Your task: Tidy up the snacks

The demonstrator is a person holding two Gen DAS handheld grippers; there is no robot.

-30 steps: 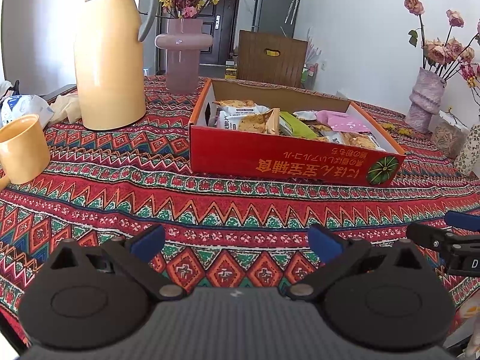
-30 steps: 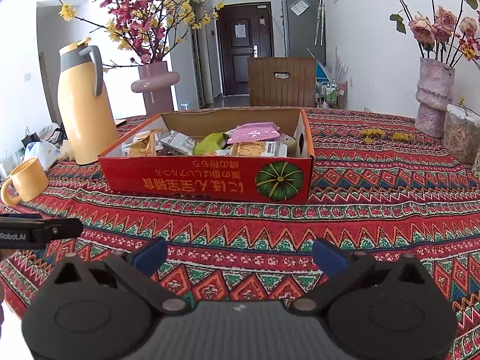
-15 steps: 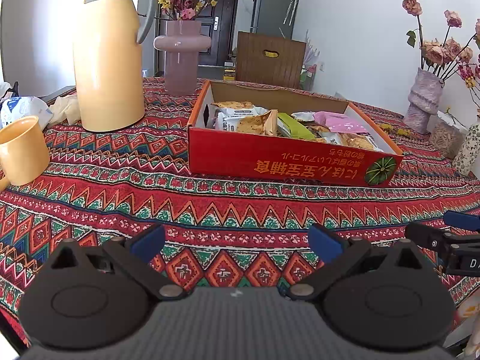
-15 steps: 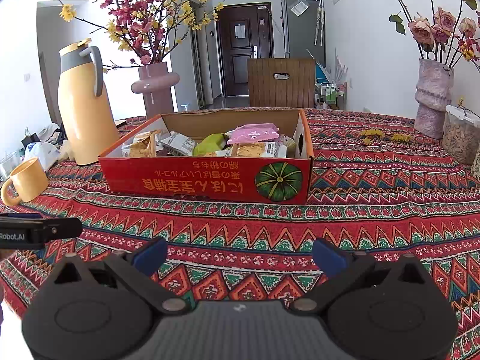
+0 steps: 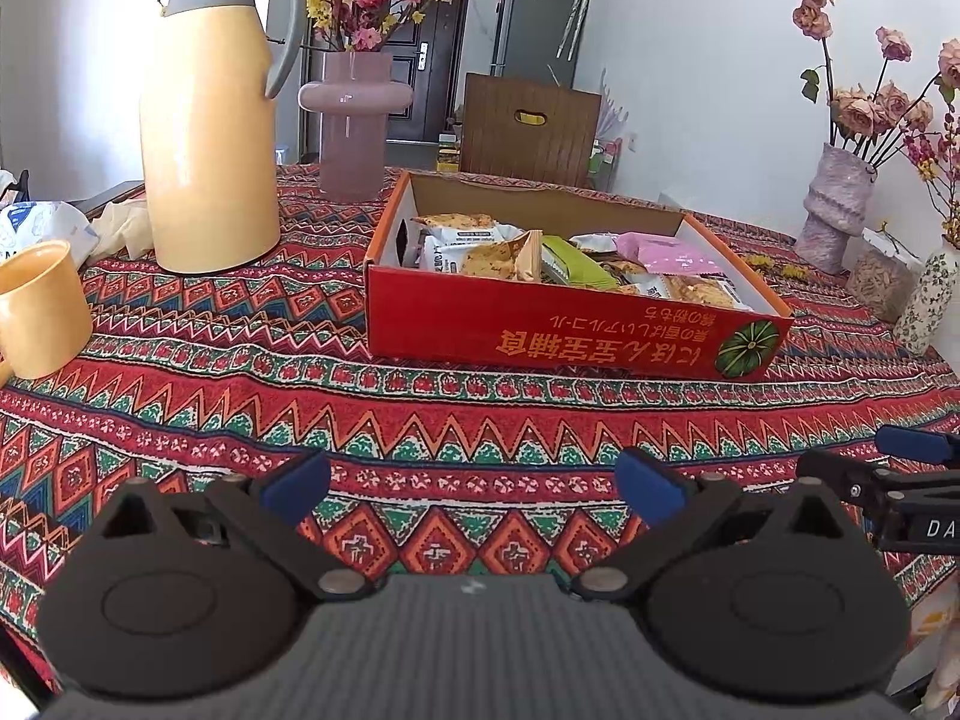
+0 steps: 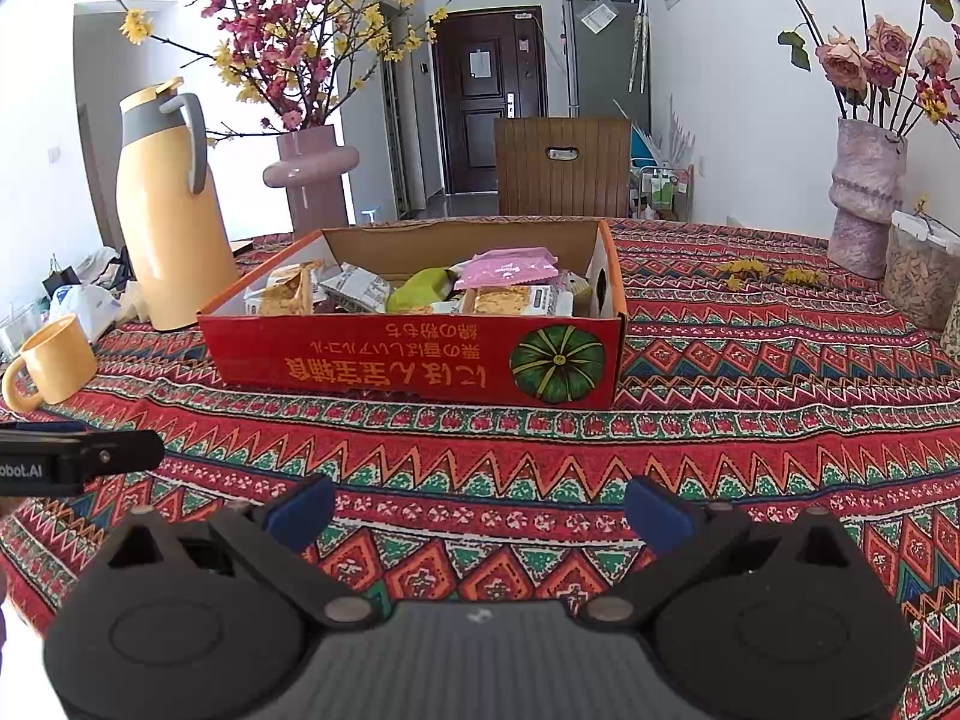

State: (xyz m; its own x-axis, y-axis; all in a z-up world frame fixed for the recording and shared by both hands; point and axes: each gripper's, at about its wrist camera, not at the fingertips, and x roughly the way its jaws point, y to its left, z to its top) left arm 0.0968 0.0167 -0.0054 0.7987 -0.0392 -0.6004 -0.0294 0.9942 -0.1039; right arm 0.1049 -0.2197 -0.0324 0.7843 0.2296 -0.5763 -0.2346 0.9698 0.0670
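A shallow red cardboard box (image 5: 564, 336) (image 6: 414, 360) with a pumpkin print sits mid-table on the patterned cloth. Several snack packets lie inside it, among them a pink one (image 6: 510, 267) (image 5: 666, 252), a green one (image 6: 420, 294) (image 5: 570, 267) and cracker packs (image 5: 486, 255). My left gripper (image 5: 474, 486) hovers open over the cloth well in front of the box, nothing between its blue pads. Just as open and empty, my right gripper (image 6: 480, 510) faces the box front. Each gripper's tip shows at the edge of the other's view.
A tall yellow thermos jug (image 5: 210, 120) (image 6: 171, 210) and a pink vase (image 5: 354, 120) stand left of the box. A yellow mug (image 5: 39, 309) (image 6: 54, 360) sits near the left edge. Flower vases (image 6: 864, 192) and a jar (image 6: 918, 276) stand at the right.
The left wrist view has shifted slightly, with the box and jug sitting a little higher in frame. The right gripper has barely moved. Both stay open.
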